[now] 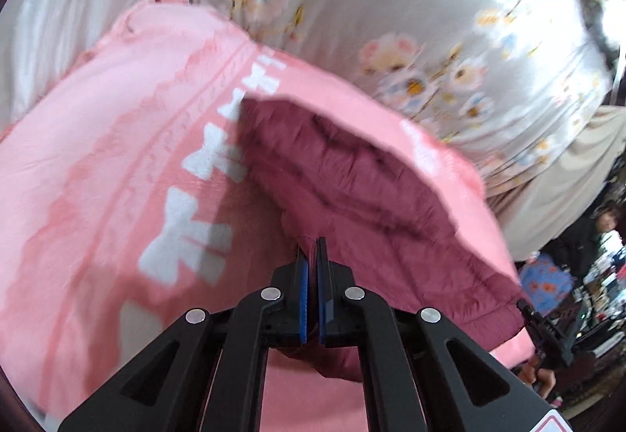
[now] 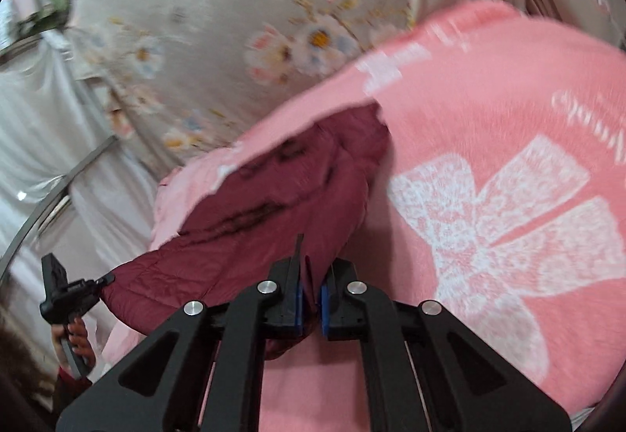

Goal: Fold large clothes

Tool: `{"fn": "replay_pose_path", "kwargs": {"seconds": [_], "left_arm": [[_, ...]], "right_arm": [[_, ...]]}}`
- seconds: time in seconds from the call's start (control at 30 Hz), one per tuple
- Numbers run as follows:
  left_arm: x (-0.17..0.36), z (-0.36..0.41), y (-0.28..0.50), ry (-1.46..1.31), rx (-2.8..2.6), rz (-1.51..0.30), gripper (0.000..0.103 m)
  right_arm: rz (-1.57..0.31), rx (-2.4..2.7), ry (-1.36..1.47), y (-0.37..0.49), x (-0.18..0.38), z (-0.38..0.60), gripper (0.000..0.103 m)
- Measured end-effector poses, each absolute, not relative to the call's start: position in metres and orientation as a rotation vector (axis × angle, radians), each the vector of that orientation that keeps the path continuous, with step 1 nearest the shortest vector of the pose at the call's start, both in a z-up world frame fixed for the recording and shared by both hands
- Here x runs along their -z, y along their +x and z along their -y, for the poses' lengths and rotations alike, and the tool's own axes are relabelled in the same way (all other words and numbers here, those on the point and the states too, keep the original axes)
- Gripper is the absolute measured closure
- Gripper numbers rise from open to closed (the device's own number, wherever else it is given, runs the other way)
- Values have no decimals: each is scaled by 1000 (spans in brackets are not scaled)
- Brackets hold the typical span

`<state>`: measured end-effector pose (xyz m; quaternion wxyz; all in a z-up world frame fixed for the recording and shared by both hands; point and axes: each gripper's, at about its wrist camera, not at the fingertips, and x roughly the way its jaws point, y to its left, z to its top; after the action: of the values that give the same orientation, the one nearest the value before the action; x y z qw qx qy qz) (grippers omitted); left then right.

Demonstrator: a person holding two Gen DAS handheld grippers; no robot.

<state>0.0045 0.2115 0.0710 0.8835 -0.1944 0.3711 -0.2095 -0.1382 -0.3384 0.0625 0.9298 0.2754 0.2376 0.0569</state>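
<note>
A maroon quilted jacket (image 1: 352, 181) lies lifted over a pink blanket with white bows (image 1: 98, 158). My left gripper (image 1: 312, 248) is shut on an edge of the jacket. In the right wrist view the jacket (image 2: 274, 197) hangs to the left over the pink blanket (image 2: 489, 158). My right gripper (image 2: 311, 275) is shut on another edge of it. The left gripper (image 2: 64, 299) also shows at the far left, pinching the jacket's corner. The right gripper (image 1: 547, 330) shows at the jacket's far right corner in the left wrist view.
A grey floral bedsheet (image 1: 391, 1) covers the bed beyond the blanket, also seen in the right wrist view (image 2: 234, 21). White curtains (image 2: 35, 119) hang at the left. A person (image 1: 602, 224) and clutter stand at the far right.
</note>
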Motion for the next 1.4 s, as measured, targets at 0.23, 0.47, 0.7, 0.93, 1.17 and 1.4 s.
{"fn": "replay_pose_path", "kwargs": {"seconds": [0.23, 0.47, 0.7, 0.93, 1.17, 1.4], "left_arm": [[-150, -217, -21, -410, 444, -586, 101], [-133, -163, 90, -230, 220, -696, 97], [-46, -140, 193, -154, 69, -866, 90], [-20, -149, 215, -175, -55, -811, 59], [-58, -160, 202, -149, -55, -684, 30], [-33, -142, 212, -202, 71, -810, 30]], "right_arm": [[-299, -132, 575, -156, -136, 352, 98], [-436, -13, 634, -15, -112, 375, 98], [-565, 109, 614, 67, -47, 370, 97], [-530, 142, 639, 82, -28, 367, 87], [-435, 190, 524, 71, -46, 347, 48], [-552, 232, 387, 88, -38, 335, 40]]}}
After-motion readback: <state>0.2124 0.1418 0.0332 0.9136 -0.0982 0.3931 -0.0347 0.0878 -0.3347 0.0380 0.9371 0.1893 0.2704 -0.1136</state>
